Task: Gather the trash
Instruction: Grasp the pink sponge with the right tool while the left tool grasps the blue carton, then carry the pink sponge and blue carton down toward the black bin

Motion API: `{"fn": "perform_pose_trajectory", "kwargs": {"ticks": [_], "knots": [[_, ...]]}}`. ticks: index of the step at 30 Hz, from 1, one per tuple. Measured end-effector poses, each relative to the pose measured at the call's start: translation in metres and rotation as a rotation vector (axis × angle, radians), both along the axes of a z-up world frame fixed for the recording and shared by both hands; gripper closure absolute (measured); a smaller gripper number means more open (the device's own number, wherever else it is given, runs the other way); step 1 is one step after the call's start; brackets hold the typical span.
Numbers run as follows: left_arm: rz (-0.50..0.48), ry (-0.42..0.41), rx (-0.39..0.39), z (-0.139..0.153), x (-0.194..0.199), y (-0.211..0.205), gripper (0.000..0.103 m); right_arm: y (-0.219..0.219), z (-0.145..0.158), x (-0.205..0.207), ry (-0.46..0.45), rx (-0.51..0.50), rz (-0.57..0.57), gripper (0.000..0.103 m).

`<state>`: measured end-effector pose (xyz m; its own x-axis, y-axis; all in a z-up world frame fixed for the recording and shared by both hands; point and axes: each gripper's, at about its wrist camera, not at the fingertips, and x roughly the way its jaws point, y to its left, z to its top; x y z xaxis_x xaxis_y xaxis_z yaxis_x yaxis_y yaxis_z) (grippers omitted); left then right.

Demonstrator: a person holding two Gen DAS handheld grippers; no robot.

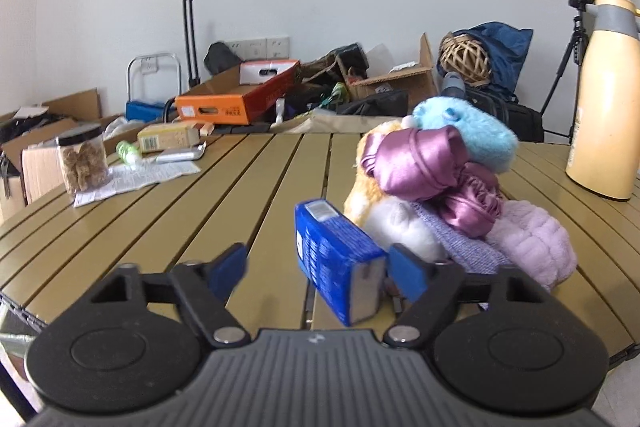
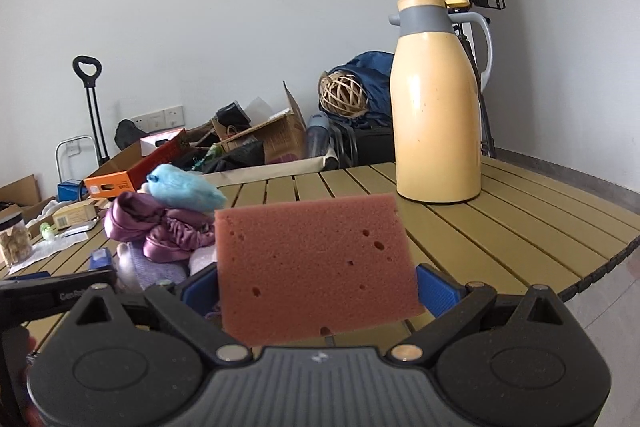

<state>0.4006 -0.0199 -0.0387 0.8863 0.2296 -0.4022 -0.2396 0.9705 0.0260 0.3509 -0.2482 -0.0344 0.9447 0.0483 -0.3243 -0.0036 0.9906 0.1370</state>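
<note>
In the left wrist view a small blue carton (image 1: 339, 259) lies tilted on the slatted table (image 1: 200, 195), between my left gripper's (image 1: 318, 267) open fingers. It touches the right pad (image 1: 406, 273) and stands apart from the left pad (image 1: 228, 267). In the right wrist view my right gripper (image 2: 318, 291) is shut on a reddish-brown sponge (image 2: 316, 263), held upright above the table (image 2: 500, 227). The carton's top (image 2: 100, 259) shows at the left there.
A pile of soft toys and purple cloth (image 1: 440, 195) sits just right of the carton. A yellow thermos jug (image 2: 436, 99) stands far right. A jar (image 1: 82, 161), papers (image 1: 136, 175) and small boxes (image 1: 168, 137) lie at far left. Cartons and bags clutter the floor behind.
</note>
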Motion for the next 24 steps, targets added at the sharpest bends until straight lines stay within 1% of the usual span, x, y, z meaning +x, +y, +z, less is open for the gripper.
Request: {"fn": "perform_pose_trajectory", "kwargs": {"ticks": [3, 5, 8, 10, 11, 12, 13, 14, 17, 24], "knots": [[0.028, 0.02, -0.036, -0.001, 0.002, 0.009, 0.031, 0.003, 0.0, 0.0, -0.001, -0.007, 0.006, 0.003], [0.037, 0.025, -0.046, -0.002, 0.003, 0.013, 0.034, 0.004, 0.001, -0.001, -0.002, -0.01, 0.007, 0.003], [0.031, 0.026, -0.044, -0.002, 0.004, 0.014, 0.034, 0.005, 0.0, 0.0, -0.001, -0.005, 0.006, 0.003], [0.013, 0.033, -0.047, -0.003, 0.008, 0.016, 0.037, 0.005, 0.001, 0.0, 0.001, -0.005, 0.007, 0.003], [0.008, 0.039, -0.048, -0.004, 0.009, 0.016, 0.045, 0.005, 0.0, 0.0, 0.002, -0.007, 0.007, 0.003], [0.004, 0.046, -0.053, -0.005, 0.011, 0.018, 0.059, 0.005, 0.0, 0.0, 0.002, -0.01, 0.008, 0.003], [0.002, 0.057, -0.057, -0.006, 0.013, 0.019, 0.065, 0.005, 0.0, 0.0, 0.003, -0.012, 0.008, 0.003], [-0.005, 0.068, -0.064, -0.007, 0.014, 0.021, 0.075, 0.005, 0.0, 0.0, 0.003, -0.012, 0.008, 0.003], [-0.009, 0.064, -0.066, -0.008, 0.013, 0.024, 0.079, 0.004, 0.0, 0.001, 0.005, -0.009, 0.008, 0.003], [-0.017, 0.022, -0.055, 0.002, 0.003, 0.03, 0.08, 0.011, -0.002, 0.002, 0.006, -0.022, 0.034, 0.003]]}}
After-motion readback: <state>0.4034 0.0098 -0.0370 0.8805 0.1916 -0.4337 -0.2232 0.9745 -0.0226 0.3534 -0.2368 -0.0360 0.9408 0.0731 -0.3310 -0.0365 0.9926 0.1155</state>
